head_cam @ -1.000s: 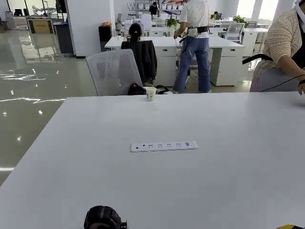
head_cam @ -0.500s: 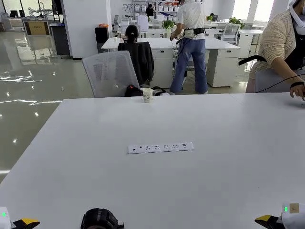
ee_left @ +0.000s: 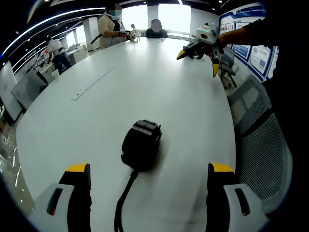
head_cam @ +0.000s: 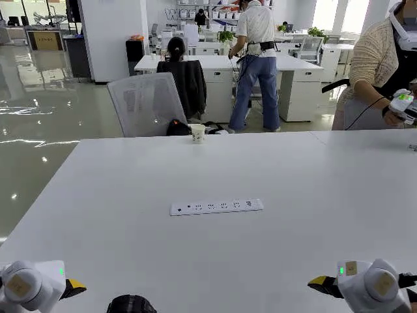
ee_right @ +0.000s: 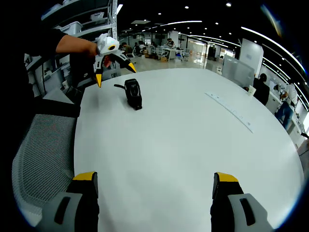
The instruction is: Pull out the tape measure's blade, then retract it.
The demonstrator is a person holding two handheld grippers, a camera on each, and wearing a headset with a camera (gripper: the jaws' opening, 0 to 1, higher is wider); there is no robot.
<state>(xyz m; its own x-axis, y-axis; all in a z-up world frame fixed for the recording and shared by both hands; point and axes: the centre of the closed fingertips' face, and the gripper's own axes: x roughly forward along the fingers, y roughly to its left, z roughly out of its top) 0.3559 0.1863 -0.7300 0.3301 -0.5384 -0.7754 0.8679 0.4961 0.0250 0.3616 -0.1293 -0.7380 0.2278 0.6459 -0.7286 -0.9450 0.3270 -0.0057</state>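
Task progress: no step is showing as done. The tape measure (ee_left: pixel 141 144) is lying on the white table (head_cam: pixel 293 176) with no blade drawn out, so pull-out and retraction are both pending. The left gripper (ee_right: pixel 115 73) is hovering with jaws spread wide and touching nothing, the case near at 12 o'clock. The right gripper (ee_left: pixel 197 65), well apart at 1 o'clock, is also spread and holding nothing.
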